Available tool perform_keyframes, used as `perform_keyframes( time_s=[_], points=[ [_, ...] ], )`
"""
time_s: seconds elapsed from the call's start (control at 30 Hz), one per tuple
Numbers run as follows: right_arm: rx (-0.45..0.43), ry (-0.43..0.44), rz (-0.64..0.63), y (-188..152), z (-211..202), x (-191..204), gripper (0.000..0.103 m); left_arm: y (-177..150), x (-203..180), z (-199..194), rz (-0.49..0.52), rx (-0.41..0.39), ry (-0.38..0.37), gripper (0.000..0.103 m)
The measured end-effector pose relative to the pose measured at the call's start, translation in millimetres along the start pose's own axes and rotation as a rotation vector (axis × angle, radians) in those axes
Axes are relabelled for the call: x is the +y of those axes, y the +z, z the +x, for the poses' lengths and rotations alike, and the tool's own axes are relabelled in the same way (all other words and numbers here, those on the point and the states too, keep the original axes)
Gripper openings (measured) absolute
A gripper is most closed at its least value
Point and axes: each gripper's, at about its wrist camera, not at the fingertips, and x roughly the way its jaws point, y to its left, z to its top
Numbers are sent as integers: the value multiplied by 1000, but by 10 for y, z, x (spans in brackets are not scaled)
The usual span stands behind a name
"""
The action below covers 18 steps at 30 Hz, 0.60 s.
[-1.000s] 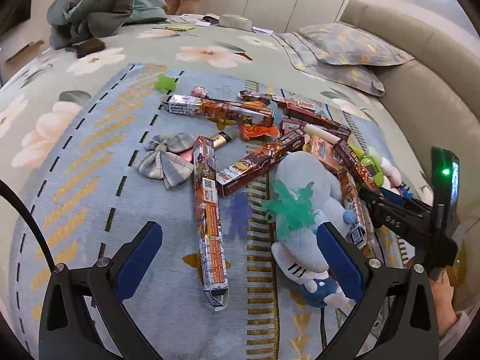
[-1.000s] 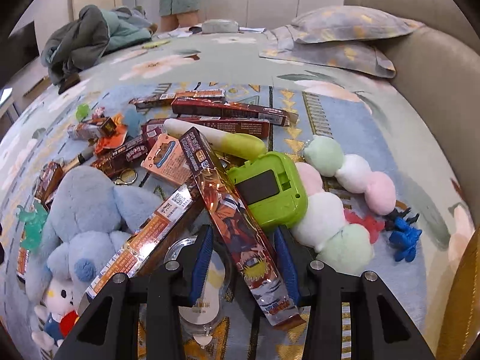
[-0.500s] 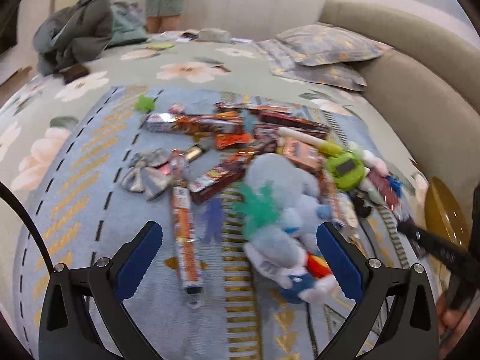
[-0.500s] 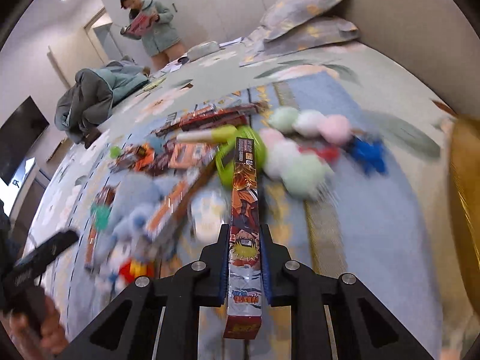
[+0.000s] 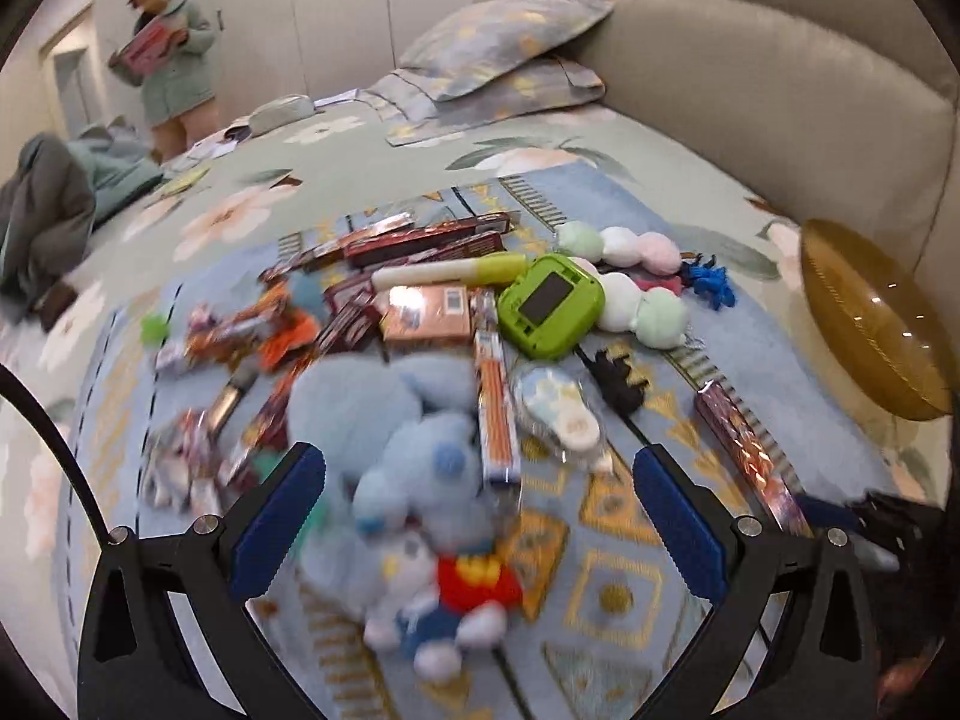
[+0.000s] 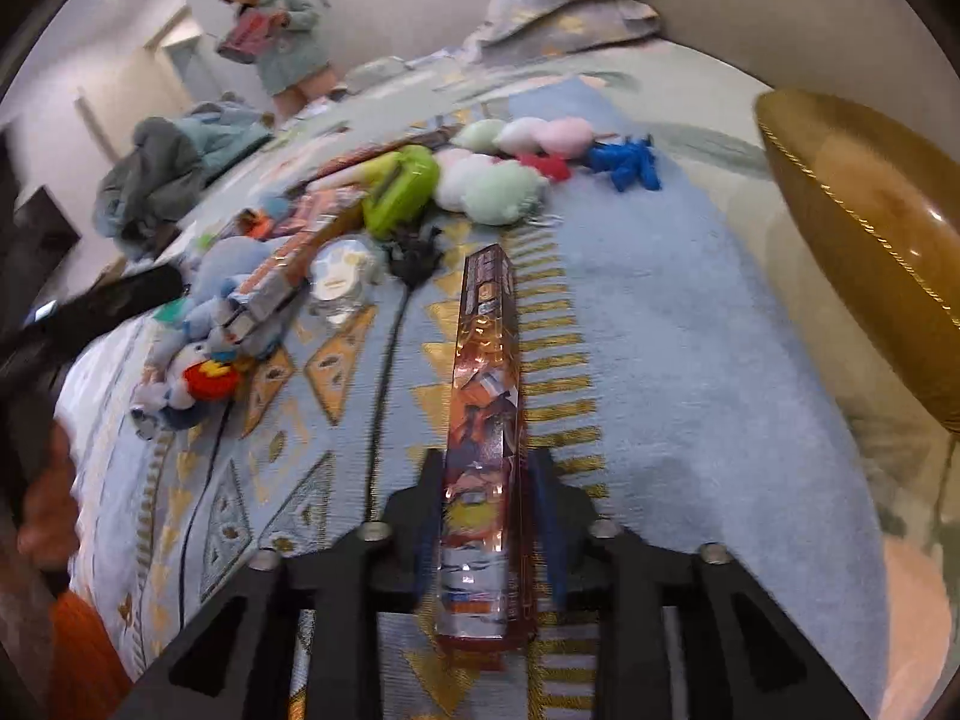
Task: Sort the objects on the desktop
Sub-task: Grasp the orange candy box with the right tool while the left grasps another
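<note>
Sorting looks barely begun: the right gripper (image 6: 487, 516) clamps one long cartoon-printed box (image 6: 485, 396) near the golden bowl (image 6: 870, 252), the left gripper (image 5: 474, 534) hangs wide open, and the toy pile (image 5: 456, 324) beyond remains unsorted.

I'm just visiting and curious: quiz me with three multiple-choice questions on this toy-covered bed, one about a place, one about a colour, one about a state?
1. Where is the golden bowl?
A. to the right of the toy pile
B. amid the pile
C. on the pillows

2. What colour is the square gadget with the dark screen?
A. red
B. lime green
C. white

3. What is the right gripper doing?
A. hanging open
B. squeezing a plush
C. clamping a long printed box

Answers: 1 A, it sits apart at the right edge; 2 B, its casing is green; 3 C, both fingers press the box's sides.
</note>
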Motion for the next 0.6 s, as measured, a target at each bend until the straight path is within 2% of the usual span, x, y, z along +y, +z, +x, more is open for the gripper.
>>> perform_keyframes(
  time_s=[0.03,0.2,0.27,0.33,0.37,0.4,0.43,0.47,0.5,0.6],
  points=[
    [-14,21,6,-20,-5,-12,48,48,-17,68,8,12,5,103],
    [-18,90,50,-8,-17,-88,49,175,7,470,22,86,7,103],
    [-24,117,72,-9,-20,-121,49,171,73,598,0,98,34,91],
    [-31,134,88,-26,-26,-138,49,180,78,665,25,84,70,86],
    [-33,134,88,-30,-33,-125,49,188,57,679,52,76,78,69],
    [-34,132,85,-25,-29,-120,49,198,39,691,66,81,72,57],
    [-36,127,81,-24,-25,-109,49,210,44,717,62,103,30,37],
    [-37,121,77,-24,-20,-95,49,220,59,764,35,135,-27,23],
    [-36,118,74,-13,-11,-91,49,223,61,813,18,156,-53,21],
    [-39,111,64,-22,-14,-80,51,209,11,949,23,183,-42,21]
  ],
)
